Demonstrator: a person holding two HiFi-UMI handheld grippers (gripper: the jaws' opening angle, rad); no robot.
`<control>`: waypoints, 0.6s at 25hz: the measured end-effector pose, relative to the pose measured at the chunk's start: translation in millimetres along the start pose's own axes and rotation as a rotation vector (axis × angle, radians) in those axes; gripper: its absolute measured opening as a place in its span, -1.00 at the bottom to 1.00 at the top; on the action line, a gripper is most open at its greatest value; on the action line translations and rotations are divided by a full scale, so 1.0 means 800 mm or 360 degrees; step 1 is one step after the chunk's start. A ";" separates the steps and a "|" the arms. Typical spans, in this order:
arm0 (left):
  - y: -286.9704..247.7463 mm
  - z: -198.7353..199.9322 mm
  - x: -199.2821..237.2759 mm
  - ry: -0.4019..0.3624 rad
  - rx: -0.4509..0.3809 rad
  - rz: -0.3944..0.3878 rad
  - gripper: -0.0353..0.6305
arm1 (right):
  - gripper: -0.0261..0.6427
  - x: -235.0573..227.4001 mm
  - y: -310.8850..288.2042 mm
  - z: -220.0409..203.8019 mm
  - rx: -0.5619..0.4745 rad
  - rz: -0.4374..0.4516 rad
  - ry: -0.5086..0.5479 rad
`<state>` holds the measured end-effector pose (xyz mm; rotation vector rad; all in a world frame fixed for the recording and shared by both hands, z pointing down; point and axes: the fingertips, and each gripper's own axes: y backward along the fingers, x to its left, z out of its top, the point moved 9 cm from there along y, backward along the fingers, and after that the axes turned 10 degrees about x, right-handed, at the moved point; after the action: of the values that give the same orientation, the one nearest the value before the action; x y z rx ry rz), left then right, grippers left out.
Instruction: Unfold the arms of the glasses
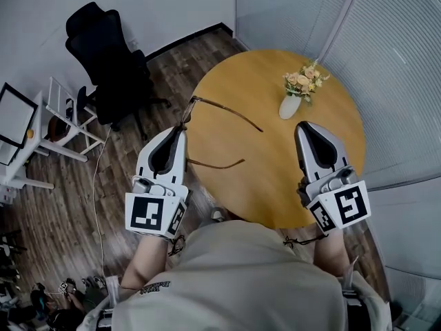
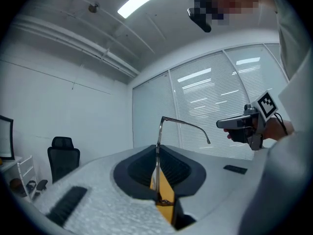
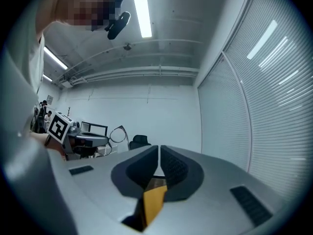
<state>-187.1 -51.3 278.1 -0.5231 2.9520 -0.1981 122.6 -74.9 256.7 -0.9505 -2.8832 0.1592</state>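
The glasses (image 1: 227,114) are in the left gripper (image 1: 180,131), over the left edge of the table (image 1: 275,185). In the head view both arms stand open. The upper one runs from the hinge out to the right across the wood, and the lower one (image 1: 217,164) lies roughly parallel nearer the person. Whether any part touches the table I cannot tell.

In the left gripper view the frame (image 2: 158,136) stands edge-on and upright, pinched between the closed jaws of the left gripper (image 2: 157,153). One arm (image 2: 186,125) bends off at the top towards the right gripper (image 2: 239,124). The right gripper view shows a lens (image 3: 117,133) beside the left gripper (image 3: 80,141).

The right gripper (image 1: 303,126) is over the right part of the table, well apart from the glasses. In its own view, the jaws of the right gripper (image 3: 159,153) are together but for a thin slit, with nothing between them.

A white vase (image 1: 290,106) of flowers (image 1: 305,80) stands on the table beyond the right gripper and near its tip. A black chair (image 1: 110,61) stands on the wooden floor (image 1: 76,192) at the left. Blinds (image 1: 400,67) cover the wall at the right.
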 end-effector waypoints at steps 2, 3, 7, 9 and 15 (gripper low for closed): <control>0.000 -0.006 -0.001 0.0007 0.0026 0.0001 -0.78 | -0.81 0.001 -0.002 -0.007 0.0042 0.0024 -0.0015; 0.000 -0.009 -0.001 0.0010 0.0033 0.0001 -0.78 | -0.81 0.002 -0.003 -0.009 0.0056 0.0039 -0.0023; -0.005 -0.017 -0.001 -0.0005 0.0073 0.0009 -0.78 | -0.81 0.008 -0.006 -0.016 0.0088 0.0071 -0.0018; -0.007 -0.022 -0.001 -0.0012 0.0100 0.0008 -0.78 | -0.81 0.012 -0.005 -0.020 0.0112 0.0079 -0.0005; -0.011 -0.027 -0.011 -0.0018 0.0123 -0.0013 -0.78 | -0.81 0.014 0.000 -0.031 0.0149 0.0114 -0.0024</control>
<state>-179.4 -53.8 301.6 -0.5246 2.9179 -0.3073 117.1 -66.5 282.0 -1.0398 -2.8283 0.3059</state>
